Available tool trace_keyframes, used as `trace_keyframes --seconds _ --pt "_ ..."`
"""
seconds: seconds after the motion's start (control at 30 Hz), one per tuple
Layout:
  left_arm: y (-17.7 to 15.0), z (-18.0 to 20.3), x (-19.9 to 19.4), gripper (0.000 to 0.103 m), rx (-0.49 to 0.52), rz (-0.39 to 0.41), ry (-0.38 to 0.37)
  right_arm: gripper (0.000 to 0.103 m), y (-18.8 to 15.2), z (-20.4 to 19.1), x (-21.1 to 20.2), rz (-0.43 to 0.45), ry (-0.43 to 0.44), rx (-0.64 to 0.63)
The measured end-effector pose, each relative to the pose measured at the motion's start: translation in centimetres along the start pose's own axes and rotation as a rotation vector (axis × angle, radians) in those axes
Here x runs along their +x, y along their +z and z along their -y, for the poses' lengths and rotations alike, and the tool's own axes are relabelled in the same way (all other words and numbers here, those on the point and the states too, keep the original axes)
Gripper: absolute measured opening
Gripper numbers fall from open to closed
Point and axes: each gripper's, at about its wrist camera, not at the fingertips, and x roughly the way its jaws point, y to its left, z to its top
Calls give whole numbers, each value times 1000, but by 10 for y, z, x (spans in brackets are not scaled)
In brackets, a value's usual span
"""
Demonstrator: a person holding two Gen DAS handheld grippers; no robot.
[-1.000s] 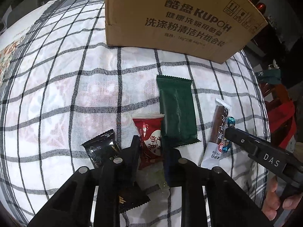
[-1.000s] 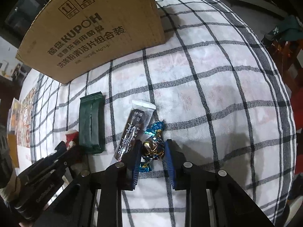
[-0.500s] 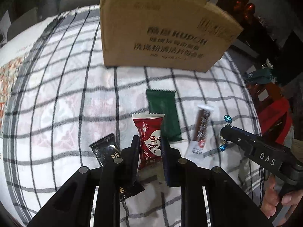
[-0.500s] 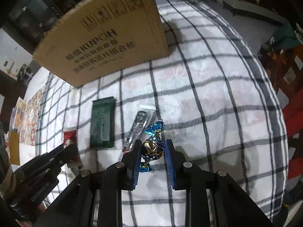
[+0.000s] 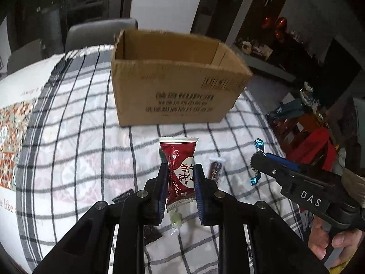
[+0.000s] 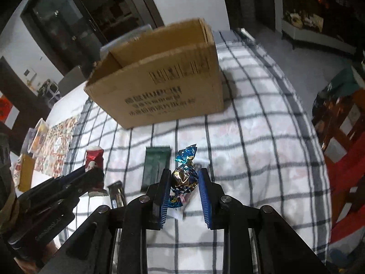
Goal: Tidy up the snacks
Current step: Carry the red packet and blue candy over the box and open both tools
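My left gripper (image 5: 181, 175) is shut on a red snack packet (image 5: 179, 171) and holds it above the checked cloth. My right gripper (image 6: 185, 178) is shut on a blue and gold foil candy (image 6: 184, 175), also lifted; it shows at the right in the left wrist view (image 5: 255, 166). An open cardboard box (image 5: 173, 86) stands ahead on the cloth, seen too in the right wrist view (image 6: 164, 86). On the cloth lie a dark green packet (image 6: 156, 169), a brown bar (image 5: 215, 171) and black packets (image 5: 122, 197).
The checked cloth (image 5: 68, 141) covers the table. A patterned mat (image 5: 11, 137) lies at the left edge. Grey chairs (image 5: 91, 29) stand behind the box. Red and wooden chairs (image 6: 342, 146) stand off the right edge. A pale wrapped sweet (image 5: 176, 218) lies under my left gripper.
Both grippers have risen from the cloth, each carrying its snack, and tilted up so the box's open top now shows.
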Motion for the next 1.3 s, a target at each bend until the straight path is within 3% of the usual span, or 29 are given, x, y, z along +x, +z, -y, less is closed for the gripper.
trace_keyframes --seconds 0.67,1.3 --pt "55 13 -53 22 49 170 -28 26 56 -25 -55 179 66 -64" --pt "106 11 -56 22 65 239 -28 26 109 -32 -48 234 116 -112"
